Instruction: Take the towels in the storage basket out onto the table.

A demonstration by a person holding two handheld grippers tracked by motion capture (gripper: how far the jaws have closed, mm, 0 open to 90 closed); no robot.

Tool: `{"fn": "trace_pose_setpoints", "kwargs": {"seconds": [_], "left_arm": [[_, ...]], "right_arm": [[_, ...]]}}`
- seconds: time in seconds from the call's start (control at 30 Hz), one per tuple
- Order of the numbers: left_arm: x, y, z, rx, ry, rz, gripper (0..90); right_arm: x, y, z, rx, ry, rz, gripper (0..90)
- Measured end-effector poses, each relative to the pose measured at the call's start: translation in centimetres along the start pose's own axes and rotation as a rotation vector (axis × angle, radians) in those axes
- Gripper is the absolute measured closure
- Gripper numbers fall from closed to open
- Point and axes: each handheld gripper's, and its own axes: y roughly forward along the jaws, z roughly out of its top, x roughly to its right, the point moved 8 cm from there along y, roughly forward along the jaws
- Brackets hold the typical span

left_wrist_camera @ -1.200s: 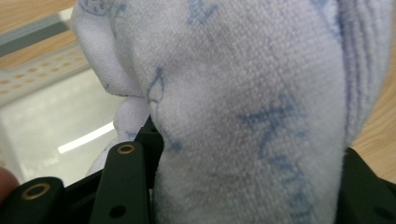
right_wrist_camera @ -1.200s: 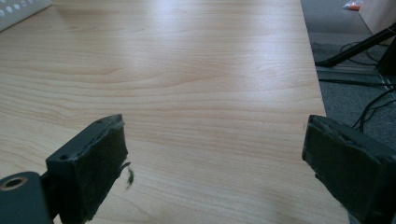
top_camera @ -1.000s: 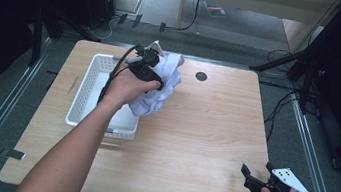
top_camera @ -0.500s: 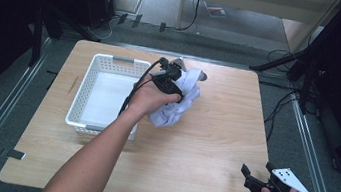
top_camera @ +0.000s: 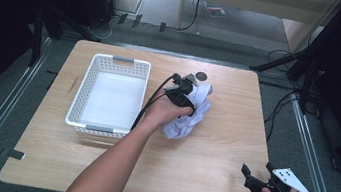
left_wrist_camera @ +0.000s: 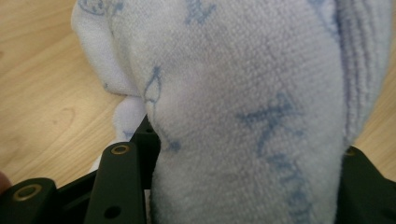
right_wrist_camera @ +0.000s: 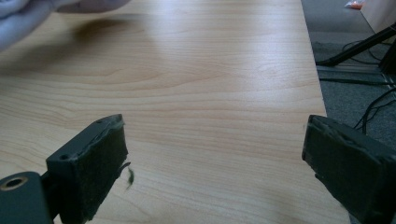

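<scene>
Your left gripper (top_camera: 190,94) has a bunched white terry towel with pale blue lettering (top_camera: 187,116) between its black jaws; in the left gripper view the cloth (left_wrist_camera: 243,107) fills the gap between them and bulges over both, so the grip looks live, though the jaws have just been easing apart and the hold is probably loosening. The towel hangs from that gripper and spills toward your near side, its lower folds resting on the light wooden table (top_camera: 207,177). What the coming move turns on is the side-to-side relation: the white perforated plastic basket (top_camera: 92,72) stands just beside this gripper on its left, apart from the towel, while the bare tabletop lies under and to the right of it. If you mean to set the towel down here, it goes straight below the jaws; its longer run lies from the gripper back toward you. Your right gripper (top_camera: 259,173) waits well apart at the near right corner, jaws spread wide over bare wood with nothing between them (right_wrist_camera: 215,154), so your left hand is much the nearer.
</scene>
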Motion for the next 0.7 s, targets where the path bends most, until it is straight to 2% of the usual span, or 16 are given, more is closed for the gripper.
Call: {"fn": "trace_pose_setpoints", "kwargs": {"seconds": [0.07, 0.1, 0.2, 0.3, 0.37, 0.5, 0.6, 0.67, 0.7], "left_arm": [[0.0, 0.7, -0.3, -0.014, 0.006, -0.009, 46.5], [0.0, 1.4, -0.5, -0.011, -0.007, 0.003, 45.2], [0.0, 1.9, -0.6, -0.001, -0.023, 0.012, 44.0], [0.6, 2.3, -0.7, -0.011, -0.024, -0.017, 43.2], [1.0, 2.4, -0.7, -0.012, -0.026, -0.016, 40.8], [1.2, 2.2, -0.6, -0.007, -0.032, -0.009, 31.6], [1.5, 1.8, -0.6, -0.017, -0.026, -0.027, 15.5], [1.6, 1.4, -0.7, -0.018, -0.016, -0.030, 8.9], [1.6, 1.2, -0.6, -0.012, -0.016, -0.032, 1.1]], "right_arm": [[0.0, 0.0, 0.0, 0.004, -0.002, 0.003, 6.5], [0.0, 0.0, 0.0, 0.003, -0.002, 0.005, 6.4], [0.0, 0.0, 0.0, 0.004, -0.002, 0.005, 6.5], [0.0, 0.0, 0.0, 0.003, -0.003, 0.006, 6.4], [0.0, 0.0, 0.0, 0.002, -0.003, 0.005, 6.5], [0.0, 0.0, 0.0, 0.002, -0.002, 0.004, 6.4], [0.0, 0.0, 0.0, 0.001, -0.003, 0.004, 6.4], [0.0, 0.0, 0.0, 0.000, -0.002, 0.005, 6.5], [0.0, 0.0, 0.0, -0.001, -0.002, 0.004, 6.5]]}}
